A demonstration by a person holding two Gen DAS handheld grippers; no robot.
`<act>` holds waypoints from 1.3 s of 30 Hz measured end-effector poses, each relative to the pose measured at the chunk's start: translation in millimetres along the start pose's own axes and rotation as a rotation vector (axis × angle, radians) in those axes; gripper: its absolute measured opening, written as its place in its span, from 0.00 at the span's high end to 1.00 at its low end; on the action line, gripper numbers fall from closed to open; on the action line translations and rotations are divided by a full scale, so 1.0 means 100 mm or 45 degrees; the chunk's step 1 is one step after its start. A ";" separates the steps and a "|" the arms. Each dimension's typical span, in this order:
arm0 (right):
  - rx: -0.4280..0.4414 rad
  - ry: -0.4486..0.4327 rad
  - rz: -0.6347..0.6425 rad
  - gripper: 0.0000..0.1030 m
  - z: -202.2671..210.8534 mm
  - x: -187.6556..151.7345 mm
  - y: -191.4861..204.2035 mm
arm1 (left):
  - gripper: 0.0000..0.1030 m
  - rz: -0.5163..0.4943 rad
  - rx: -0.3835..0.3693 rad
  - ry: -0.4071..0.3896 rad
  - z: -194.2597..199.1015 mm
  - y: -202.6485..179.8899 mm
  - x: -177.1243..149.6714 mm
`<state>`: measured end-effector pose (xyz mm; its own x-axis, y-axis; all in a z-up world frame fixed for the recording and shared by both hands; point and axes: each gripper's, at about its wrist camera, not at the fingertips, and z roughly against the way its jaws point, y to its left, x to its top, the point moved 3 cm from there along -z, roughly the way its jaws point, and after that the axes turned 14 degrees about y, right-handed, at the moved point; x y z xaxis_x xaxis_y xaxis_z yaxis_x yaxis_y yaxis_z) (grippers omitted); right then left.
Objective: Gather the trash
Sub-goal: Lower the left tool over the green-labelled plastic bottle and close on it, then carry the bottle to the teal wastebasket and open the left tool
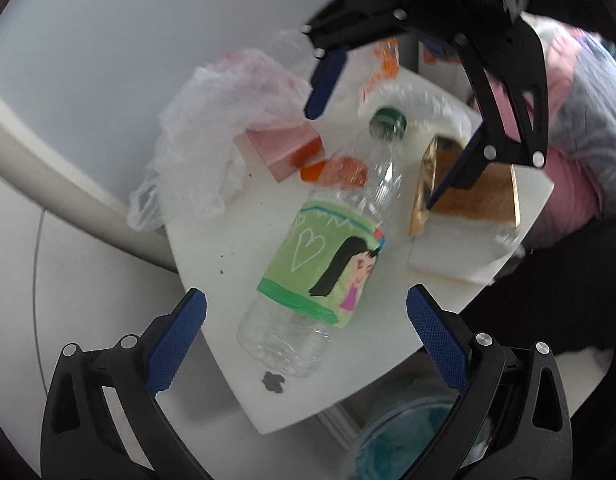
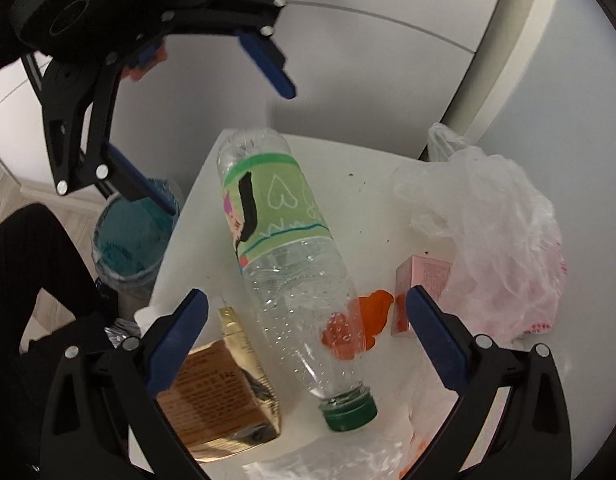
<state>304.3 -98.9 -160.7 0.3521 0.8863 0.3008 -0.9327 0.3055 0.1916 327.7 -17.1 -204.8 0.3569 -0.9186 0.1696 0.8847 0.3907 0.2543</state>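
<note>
Left gripper [image 1: 306,338] jaws spread wide, nothing between the pads, hovering over the base end of the plastic bottle [image 1: 326,248]. Right gripper [image 2: 308,340] likewise spread and empty, hovering over the bottle's neck end.

Bottle lies on its side on the white surface [image 1: 211,248], clear, green cap [image 1: 388,122], green hand-drawn label with a heart and a girl's face. From the left wrist view the cap points away; from the right wrist view the cap [image 2: 350,410] points toward the camera.

Around the bottle:
- Orange scrap [image 2: 372,308] touching/partly under the neck section.
- Pink box [image 2: 422,284] just beside the scrap, partly covered by a crumpled clear plastic bag [image 2: 496,236] hanging over the surface edge.
- Brown-gold box [image 2: 215,396] beside the bottle on the other side, sitting below the right gripper's left finger.
- Clear wrapper with orange print [image 1: 382,64] beyond the cap, blurred.
- Dark crumbs scattered on the surface.

Off the surface edge, lower down: bin with a teal liner [image 2: 131,236].
</note>
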 end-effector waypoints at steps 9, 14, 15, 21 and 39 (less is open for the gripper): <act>0.045 0.133 0.145 0.07 -0.29 0.15 -0.07 | 0.06 -0.175 -0.116 0.098 -0.45 0.05 0.03; 0.128 0.177 0.200 0.26 -0.36 0.19 -0.04 | 0.12 -0.188 -0.197 0.098 -0.56 0.07 0.02; 0.149 0.196 0.202 0.30 -0.38 0.20 -0.04 | 0.16 -0.191 -0.201 0.101 -0.58 0.07 0.01; 0.160 0.242 0.234 0.36 -0.45 0.19 0.02 | 0.34 -0.186 -0.219 0.121 -0.69 0.12 -0.05; 0.060 0.108 0.447 0.36 0.39 0.49 0.60 | 0.35 0.014 -0.038 0.084 0.54 -0.22 -0.65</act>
<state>268.7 -51.0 -97.9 0.0013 0.9607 0.2777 -0.9903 -0.0373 0.1337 268.7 37.0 -170.5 0.3846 -0.9167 0.1088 0.8888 0.3995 0.2244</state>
